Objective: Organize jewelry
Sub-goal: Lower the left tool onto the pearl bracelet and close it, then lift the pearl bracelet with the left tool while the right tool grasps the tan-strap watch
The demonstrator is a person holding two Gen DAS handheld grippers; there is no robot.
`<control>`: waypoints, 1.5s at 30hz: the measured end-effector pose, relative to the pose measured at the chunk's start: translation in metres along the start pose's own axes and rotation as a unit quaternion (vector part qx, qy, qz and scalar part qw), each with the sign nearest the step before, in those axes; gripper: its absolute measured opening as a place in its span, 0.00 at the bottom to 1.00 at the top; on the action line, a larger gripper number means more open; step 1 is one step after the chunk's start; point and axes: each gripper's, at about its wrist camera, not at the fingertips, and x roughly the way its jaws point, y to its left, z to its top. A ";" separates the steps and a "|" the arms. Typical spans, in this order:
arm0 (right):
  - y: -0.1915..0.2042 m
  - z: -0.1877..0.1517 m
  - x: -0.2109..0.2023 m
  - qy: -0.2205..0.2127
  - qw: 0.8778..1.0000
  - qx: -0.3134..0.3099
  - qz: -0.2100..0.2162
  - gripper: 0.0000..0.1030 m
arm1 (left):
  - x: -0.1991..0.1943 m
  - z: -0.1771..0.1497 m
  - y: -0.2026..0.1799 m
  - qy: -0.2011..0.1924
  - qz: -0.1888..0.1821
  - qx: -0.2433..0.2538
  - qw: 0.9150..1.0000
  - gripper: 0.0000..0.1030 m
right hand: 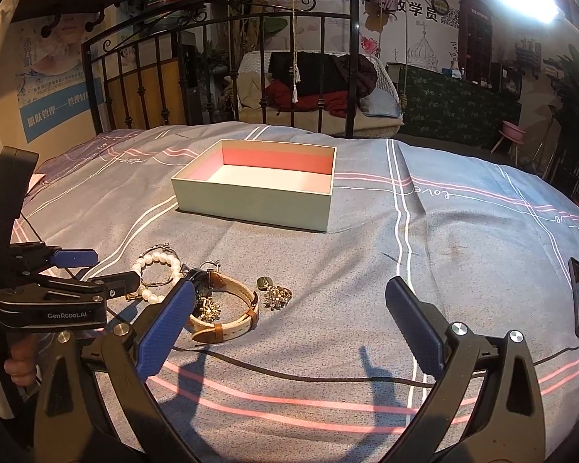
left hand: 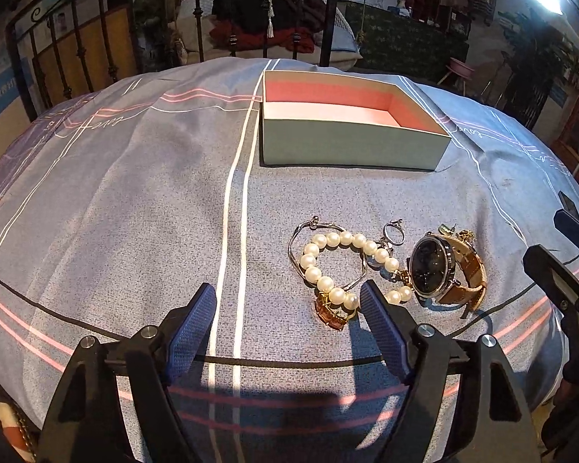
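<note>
Left gripper point(left hand: 287, 305) low over the bed point(left hand: 135, 200), fingers apart, nothing between them. Right gripper point(right hand: 289, 308) also spread wide and empty. Just past the left gripper's right finger point(left hand: 382, 320): a gold ring point(left hand: 330, 310), a pearl bracelet point(left hand: 339, 262), a thin silver bangle point(left hand: 294, 243), a small ring point(left hand: 393, 233) and a watch point(left hand: 434, 264), all bunched together. Earrings point(right hand: 276, 295) beside the watch. Farther back, an open box point(left hand: 347, 146), pink inside, with nothing in it.

Jewelry point(right hand: 197, 293) before open box point(right hand: 251, 200)
</note>
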 end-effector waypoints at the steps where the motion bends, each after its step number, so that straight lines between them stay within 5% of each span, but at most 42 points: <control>1: 0.001 0.000 0.001 0.002 1.000 -0.001 0.002 0.94 | 0.001 0.000 0.000 0.002 0.001 -0.002 1.000 0.72; 7: 0.006 -0.002 0.006 0.007 1.000 -0.004 0.007 0.95 | 0.011 0.018 -0.003 0.009 0.020 0.010 1.000 0.65; 14: 0.011 -0.001 0.012 0.016 1.000 -0.009 0.012 0.94 | 0.019 0.014 -0.010 0.020 0.015 0.038 0.999 0.25; 19: 0.022 0.002 0.027 0.037 0.999 -0.019 0.025 0.94 | 0.014 0.009 -0.010 0.000 -0.009 0.032 0.999 0.09; 23: 0.033 0.003 0.028 0.038 0.997 -0.031 0.062 0.67 | 0.001 0.012 -0.005 -0.028 -0.029 0.020 0.999 0.09; 28: 0.052 -0.002 0.035 0.061 0.992 -0.068 0.091 0.61 | -0.010 0.020 -0.006 -0.045 -0.051 0.013 0.998 0.09; 32: 0.058 -0.011 0.049 0.094 0.987 -0.084 0.097 0.33 | -0.018 0.029 -0.006 -0.055 -0.066 0.006 0.996 0.09; 39: 0.056 -0.014 0.045 0.088 0.987 -0.082 0.106 0.26 | -0.032 0.038 -0.007 -0.072 -0.072 0.010 0.995 0.09; 43: 0.051 -0.009 0.037 0.078 0.985 -0.062 0.137 0.09 | -0.035 0.041 -0.006 -0.076 -0.076 0.006 0.994 0.09; 45: 0.051 -0.009 0.037 0.080 0.985 -0.064 0.141 0.09 | -0.037 0.042 -0.006 -0.079 -0.077 0.007 0.994 0.09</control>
